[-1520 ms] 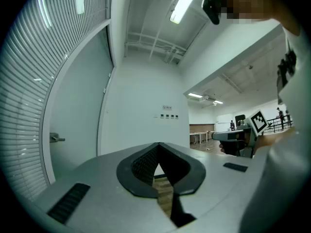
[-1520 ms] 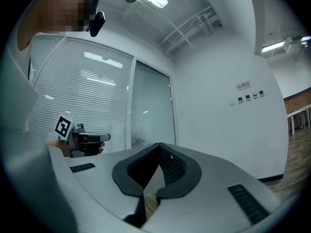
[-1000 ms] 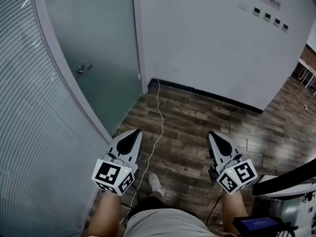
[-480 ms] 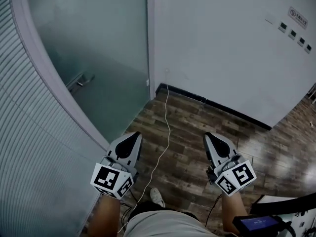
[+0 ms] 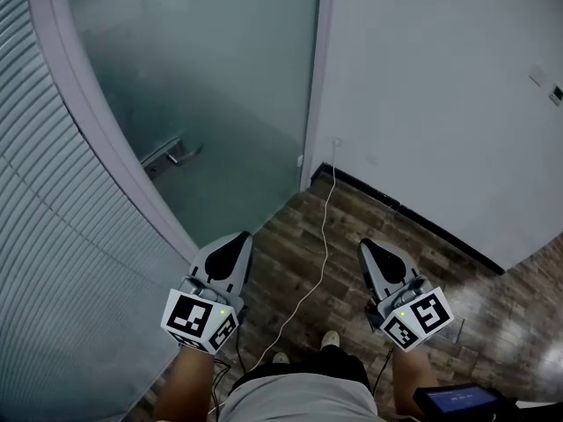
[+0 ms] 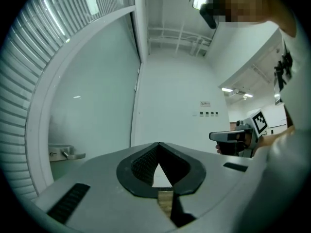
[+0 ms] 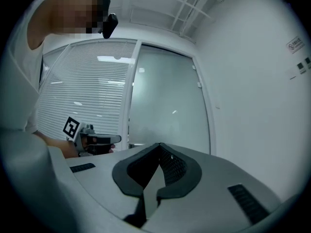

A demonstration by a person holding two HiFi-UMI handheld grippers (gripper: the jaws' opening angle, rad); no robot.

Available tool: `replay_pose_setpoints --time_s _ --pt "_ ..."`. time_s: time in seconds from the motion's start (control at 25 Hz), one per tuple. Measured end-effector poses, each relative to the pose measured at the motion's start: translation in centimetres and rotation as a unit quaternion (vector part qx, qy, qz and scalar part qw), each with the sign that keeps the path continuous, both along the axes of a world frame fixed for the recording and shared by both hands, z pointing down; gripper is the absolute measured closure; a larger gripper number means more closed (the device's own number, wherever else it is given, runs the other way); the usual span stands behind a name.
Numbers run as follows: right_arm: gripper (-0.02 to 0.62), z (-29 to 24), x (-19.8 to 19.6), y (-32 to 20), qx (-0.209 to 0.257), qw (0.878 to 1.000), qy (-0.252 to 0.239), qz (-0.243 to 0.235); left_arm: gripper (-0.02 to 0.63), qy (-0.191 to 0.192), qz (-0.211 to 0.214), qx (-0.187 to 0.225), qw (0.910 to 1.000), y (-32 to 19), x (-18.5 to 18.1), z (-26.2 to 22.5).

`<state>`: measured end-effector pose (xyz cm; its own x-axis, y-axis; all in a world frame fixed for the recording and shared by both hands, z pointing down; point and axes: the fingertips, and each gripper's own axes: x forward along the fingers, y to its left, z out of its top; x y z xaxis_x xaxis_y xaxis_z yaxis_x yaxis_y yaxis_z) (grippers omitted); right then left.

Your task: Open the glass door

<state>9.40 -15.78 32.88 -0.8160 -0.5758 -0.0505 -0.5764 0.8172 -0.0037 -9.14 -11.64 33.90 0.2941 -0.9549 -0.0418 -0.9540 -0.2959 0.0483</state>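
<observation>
The frosted glass door (image 5: 220, 86) stands closed in its white frame, and its metal lever handle (image 5: 171, 156) is on the left side. In the head view my left gripper (image 5: 236, 238) points at the door's lower part, a good way short of the handle and below it. My right gripper (image 5: 366, 246) is level with it, over the wooden floor. Both are shut with nothing between the jaws. The left gripper view has the handle (image 6: 66, 153) at the far left and the shut jaw tips (image 6: 159, 144) in the middle. In the right gripper view the door (image 7: 167, 106) fills the space ahead.
A glass partition with slatted blinds (image 5: 53, 262) runs along the left. A white wall (image 5: 440, 104) with a black skirting board stands right of the door. A white cable (image 5: 314, 280) trails across the wooden floor (image 5: 299, 244). A dark device with a screen (image 5: 457, 403) is at bottom right.
I have walked nearer the door: door and handle have slid rightward and grown larger in the head view. Both grippers came along, still level and shut.
</observation>
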Motion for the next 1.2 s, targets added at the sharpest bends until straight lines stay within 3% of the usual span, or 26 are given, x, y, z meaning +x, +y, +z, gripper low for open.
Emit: replay_pose_setpoints --time_s 0.32,0.44,0.6,0.72,0.88,1.2 --pt "0.6 0.6 -6.2 -7.1 -0.001 0.994 -0.014 -0.109 0.606 -0.006 -0.085 0.002 0.9963 -3.5 -3.3 0.4" --pt "0.6 1.1 -9.8 -10.9 -0.003 0.985 -0.021 -0.173 0.606 -0.009 -0.145 0.0 0.9893 -5.2 -5.5 0.7" --pt "0.6 1.2 -13.0 -15.5 -0.001 0.974 -0.022 -0.226 0.606 0.008 -0.193 0.008 0.9811 -8.5 -7.5 0.6" --pt "0.6 0.5 -14.8 -18.3 0.001 0.961 -0.023 -0.276 0.606 0.007 -0.242 0.011 0.9702 -10.0 -8.1 -0.2" --pt "0.6 -0.2 -18.1 -20.7 -0.004 0.938 -0.013 -0.346 0.606 0.011 -0.315 0.009 0.949 -10.4 -9.6 -0.8" --pt "0.6 0.4 -24.0 -21.0 -0.012 0.902 -0.001 -0.432 0.606 0.01 -0.394 -0.002 0.9191 -9.0 -11.9 -0.6"
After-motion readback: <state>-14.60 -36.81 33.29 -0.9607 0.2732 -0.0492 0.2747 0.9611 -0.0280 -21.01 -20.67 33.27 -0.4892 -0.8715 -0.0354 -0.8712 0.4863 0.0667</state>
